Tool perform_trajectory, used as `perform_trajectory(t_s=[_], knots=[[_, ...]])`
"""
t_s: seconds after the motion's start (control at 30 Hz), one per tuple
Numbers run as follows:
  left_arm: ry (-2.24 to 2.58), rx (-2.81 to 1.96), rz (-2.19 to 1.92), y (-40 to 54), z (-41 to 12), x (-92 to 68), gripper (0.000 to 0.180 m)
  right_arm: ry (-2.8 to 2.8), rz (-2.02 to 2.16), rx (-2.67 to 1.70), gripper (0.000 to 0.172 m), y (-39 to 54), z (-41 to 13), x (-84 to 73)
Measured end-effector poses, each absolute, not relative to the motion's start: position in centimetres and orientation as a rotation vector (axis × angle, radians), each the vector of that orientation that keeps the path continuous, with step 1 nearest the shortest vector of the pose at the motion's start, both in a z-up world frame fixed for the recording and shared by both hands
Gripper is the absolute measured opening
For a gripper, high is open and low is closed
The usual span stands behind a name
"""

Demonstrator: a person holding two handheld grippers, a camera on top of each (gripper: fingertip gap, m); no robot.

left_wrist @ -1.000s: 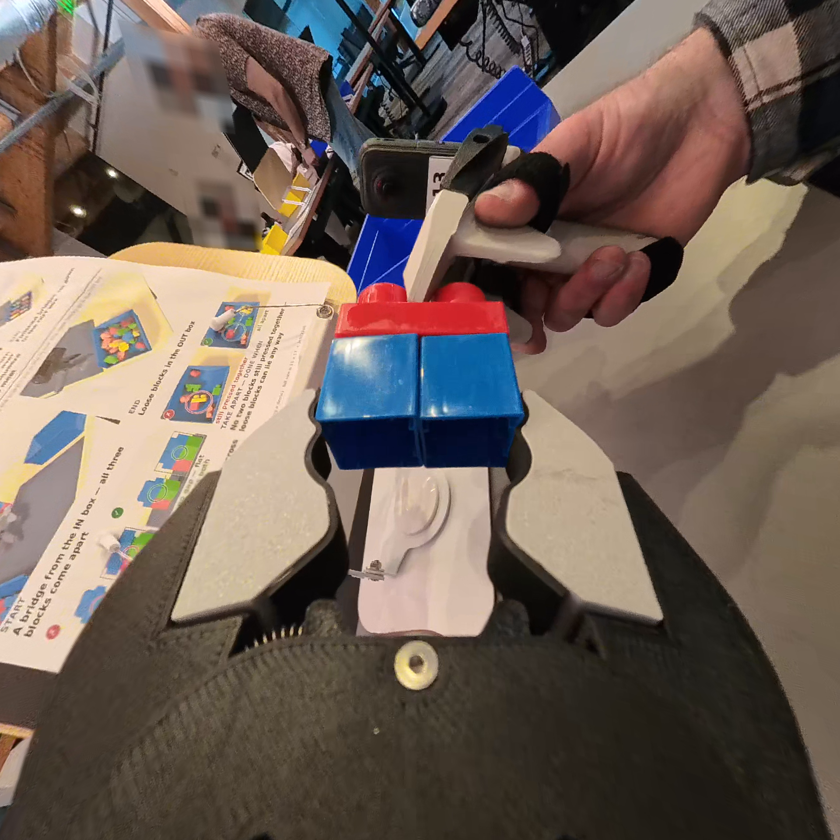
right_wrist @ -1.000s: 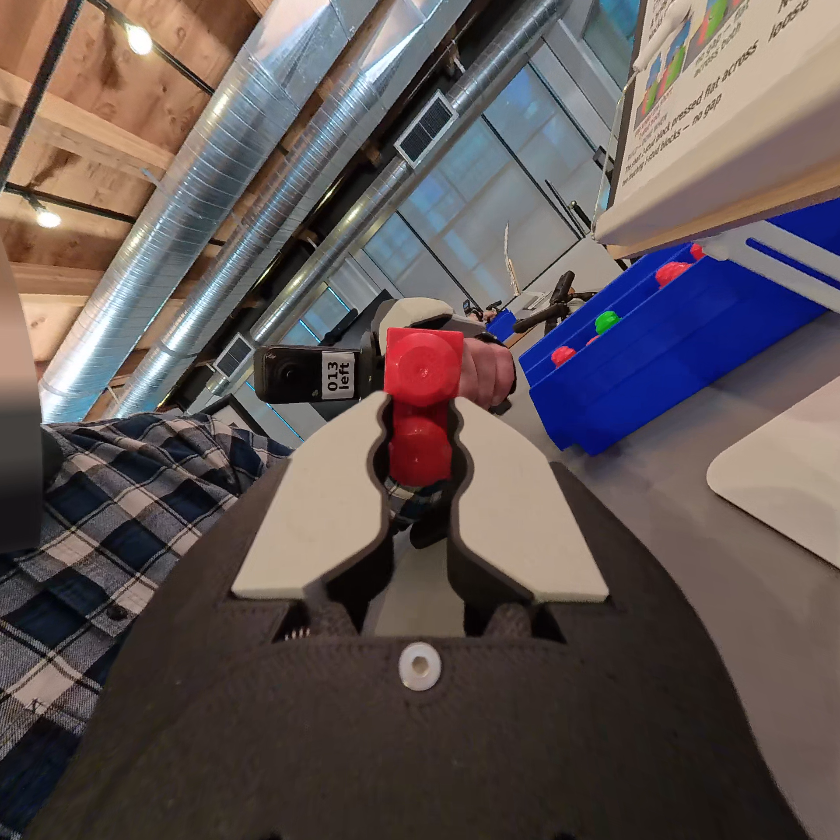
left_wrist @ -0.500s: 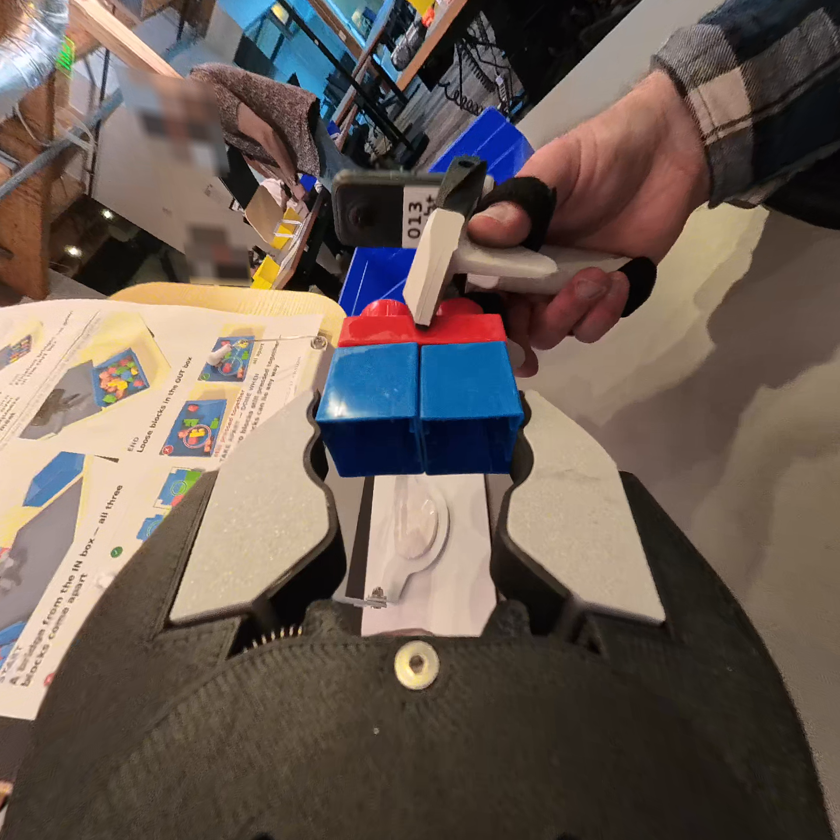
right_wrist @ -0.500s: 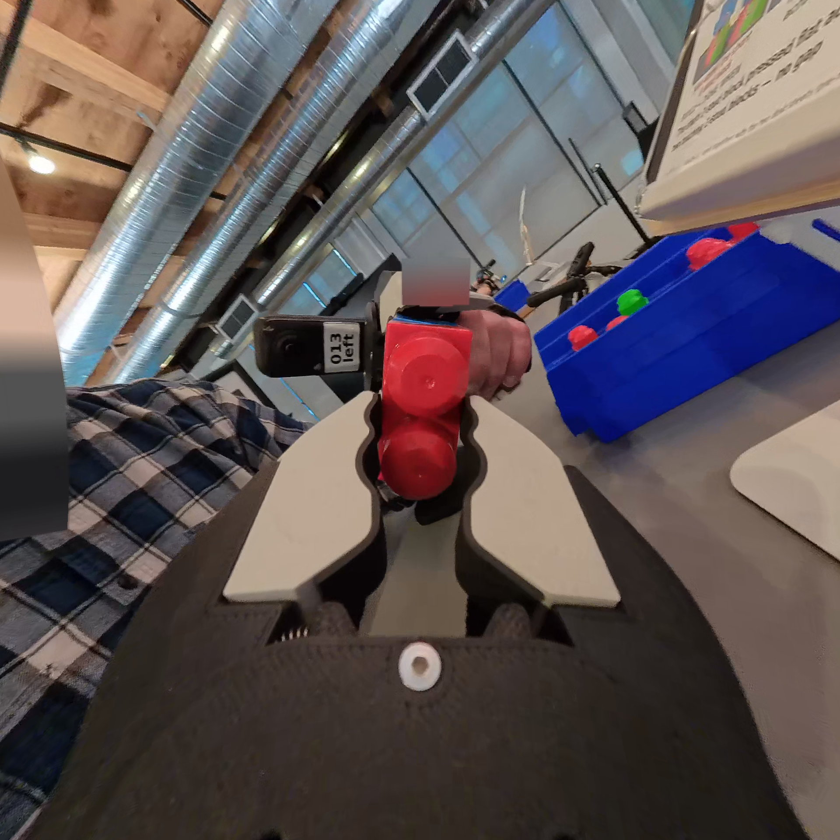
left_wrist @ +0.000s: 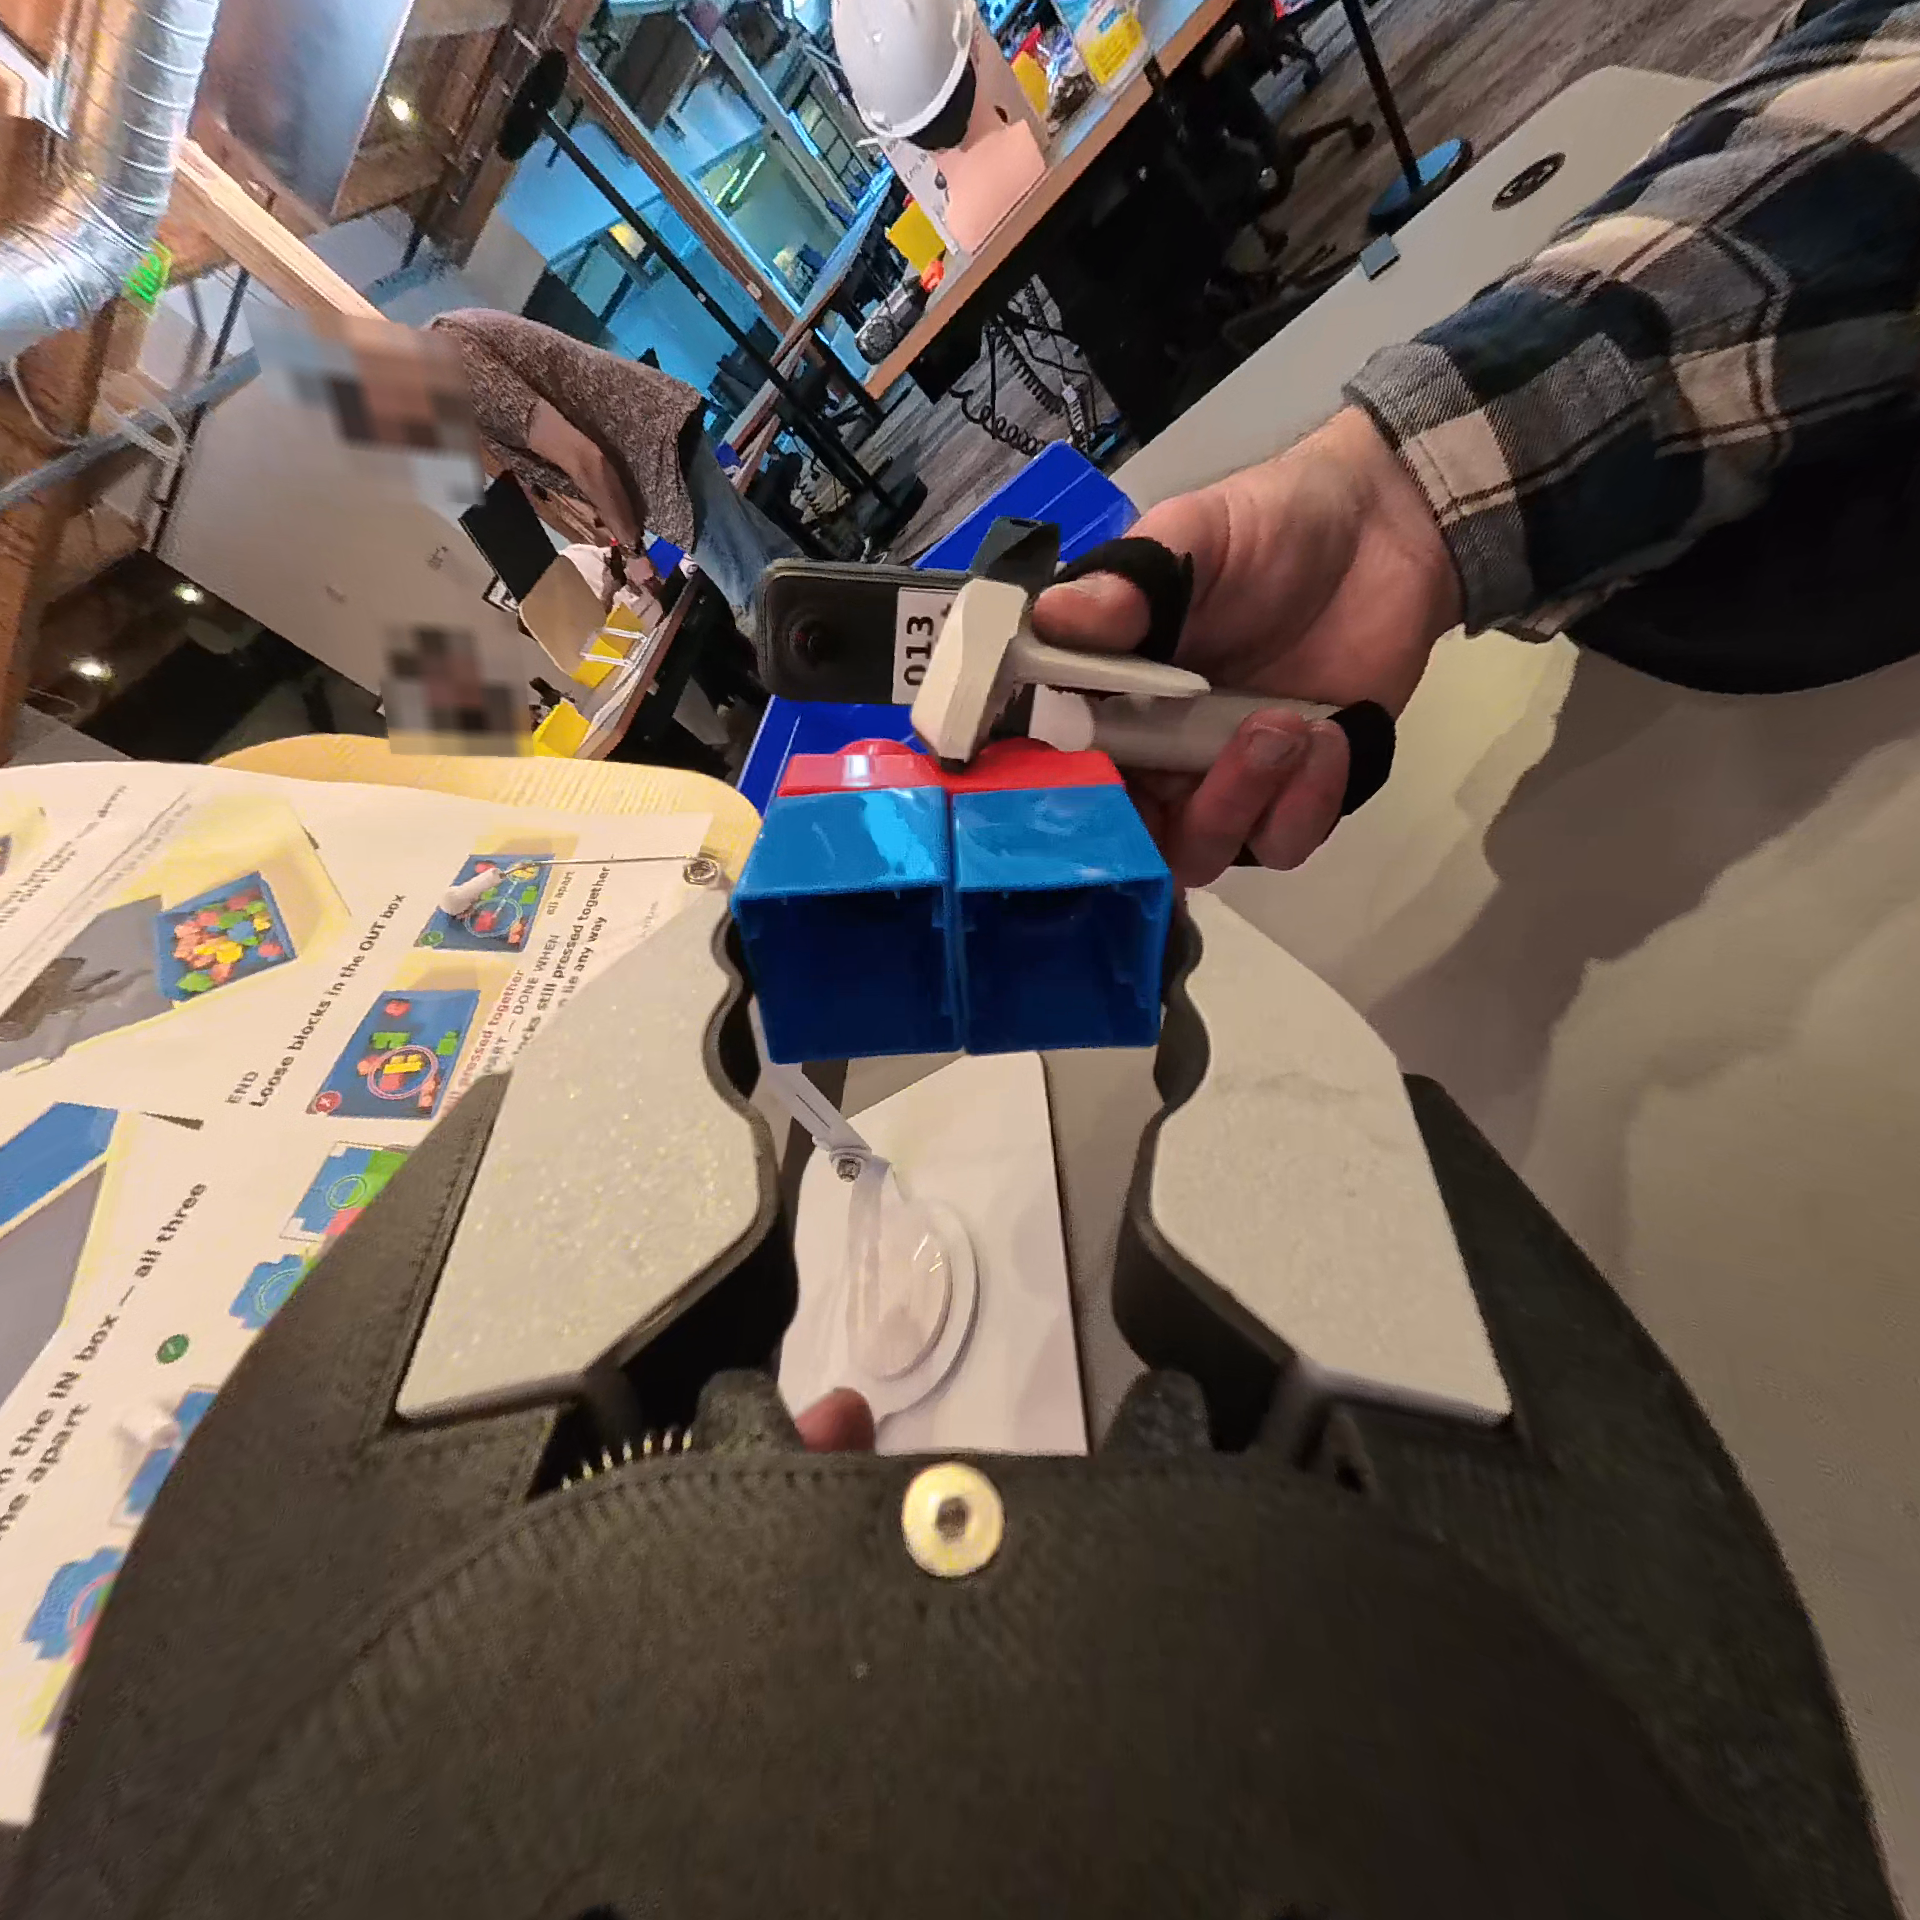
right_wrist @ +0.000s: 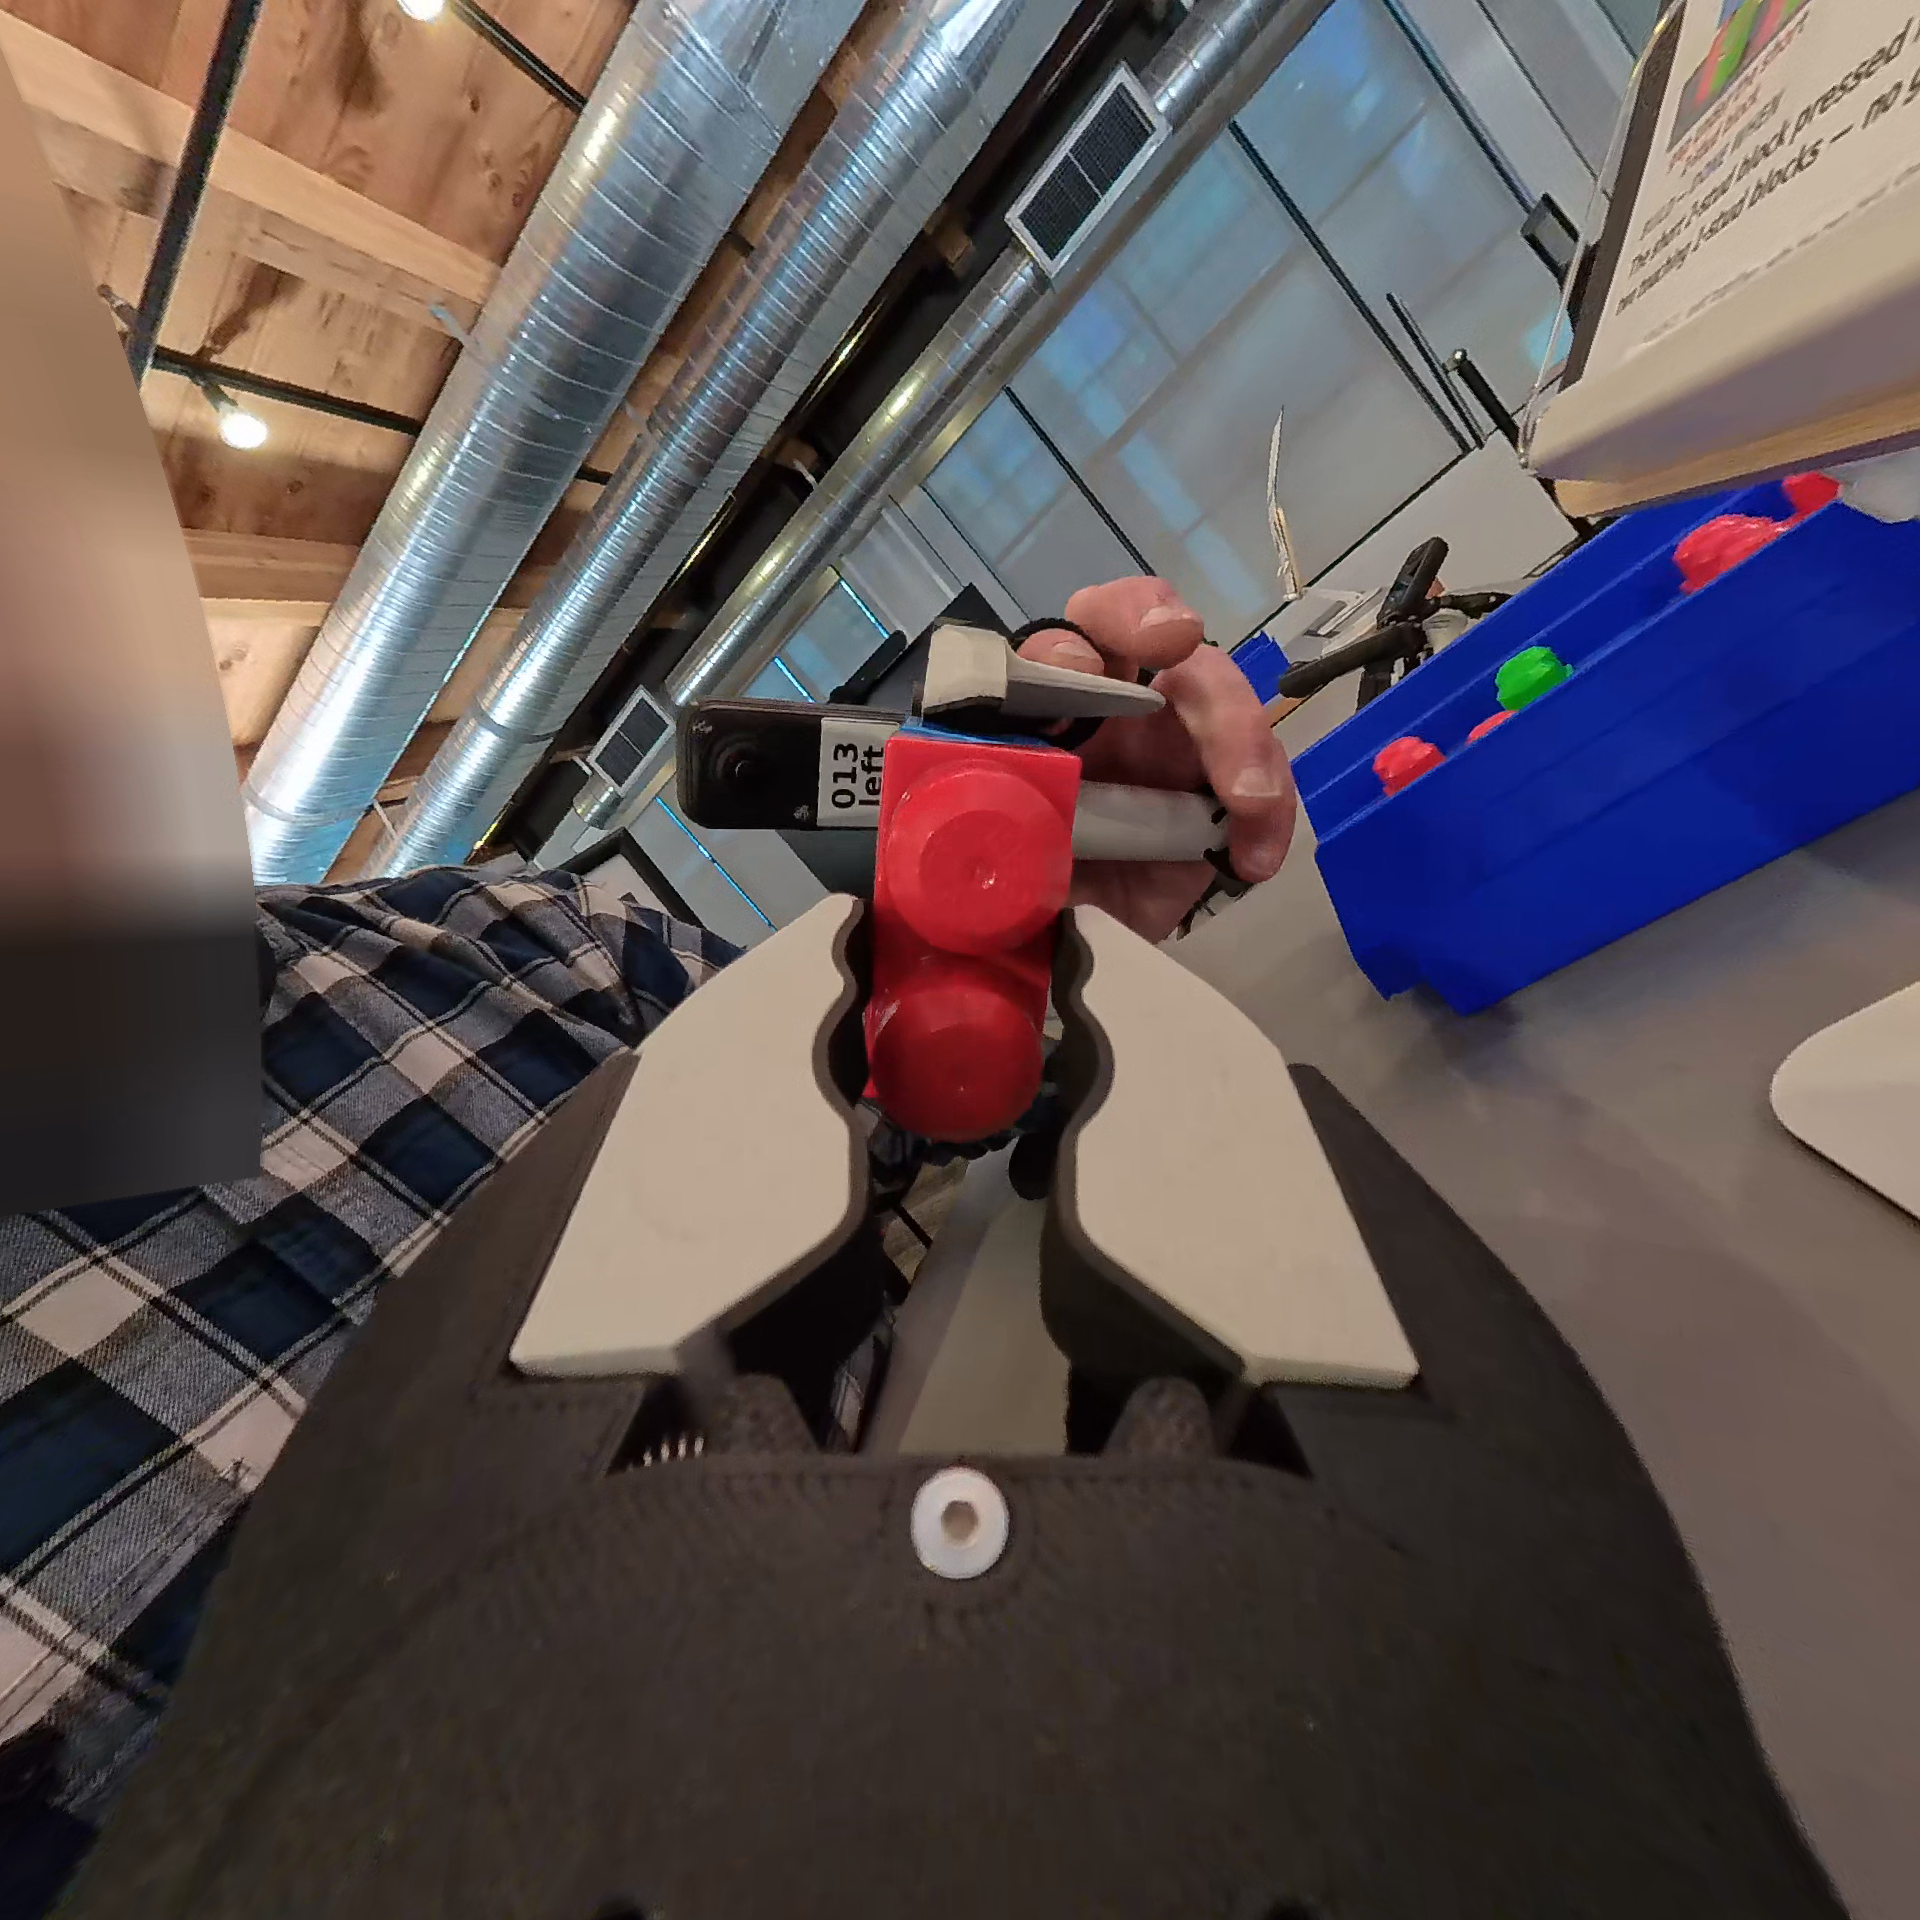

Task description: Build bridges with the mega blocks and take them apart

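My left gripper (left_wrist: 956, 987) is shut on two blue blocks (left_wrist: 956, 935) side by side and holds them in the air, hollow undersides towards the camera. A red two-stud block (left_wrist: 1039, 774) sits across their far side and joins them. My right gripper (right_wrist: 961, 997) is shut on this red block (right_wrist: 971, 883), with a pad on each long side and the studs facing its camera. One of its fingers (left_wrist: 961, 675) shows at the red block in the left wrist view. A left gripper finger (right_wrist: 977, 670) shows behind the block in the right wrist view.
A printed instruction sheet (left_wrist: 260, 987) lies on a wooden board at the left. A blue bin (right_wrist: 1610, 831) with red and green blocks stands on the grey table (left_wrist: 1662, 1143). A white mat (right_wrist: 1849, 1091) lies at the right edge. A plaid sleeve (left_wrist: 1662, 364) reaches in.
My right gripper's jaws widened and slid further along the red block, from the stud onto its body. Both grippers tilted, so the blue blocks' undersides now show.
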State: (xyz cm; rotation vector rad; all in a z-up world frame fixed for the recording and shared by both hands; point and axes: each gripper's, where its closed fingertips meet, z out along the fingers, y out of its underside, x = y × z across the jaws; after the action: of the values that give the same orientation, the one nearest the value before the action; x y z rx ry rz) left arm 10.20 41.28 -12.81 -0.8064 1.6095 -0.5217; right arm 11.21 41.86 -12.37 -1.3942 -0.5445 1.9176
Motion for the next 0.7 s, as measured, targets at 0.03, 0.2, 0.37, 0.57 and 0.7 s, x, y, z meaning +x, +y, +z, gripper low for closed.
perform_trajectory(t_s=[0.03, 0.2, 0.37, 0.57, 0.7], knots=[[1.615, -0.815, -0.52, 41.3, -13.0, 10.3, 0.075, -0.543, 1.906, -1.399, 0.034, 41.9, -12.4, 11.1], [1.643, -0.829, -0.484, 41.0, -13.9, 11.3, 0.085, -0.58, 1.889, -1.408, 0.034, 41.5, -12.4, 10.6], [1.623, -0.803, -0.445, 41.1, -13.6, 11.4, 0.086, -0.554, 1.895, -1.385, 0.033, 41.6, -12.1, 10.8], [1.563, -0.77, -0.413, 41.3, -12.2, 11.0, 0.081, -0.517, 1.89, -1.356, 0.034, 42.0, -11.8, 11.3], [1.562, -0.775, -0.396, 41.4, -12.2, 11.1, 0.075, -0.521, 1.875, -1.362, 0.033, 42.1, -11.8, 11.5]])
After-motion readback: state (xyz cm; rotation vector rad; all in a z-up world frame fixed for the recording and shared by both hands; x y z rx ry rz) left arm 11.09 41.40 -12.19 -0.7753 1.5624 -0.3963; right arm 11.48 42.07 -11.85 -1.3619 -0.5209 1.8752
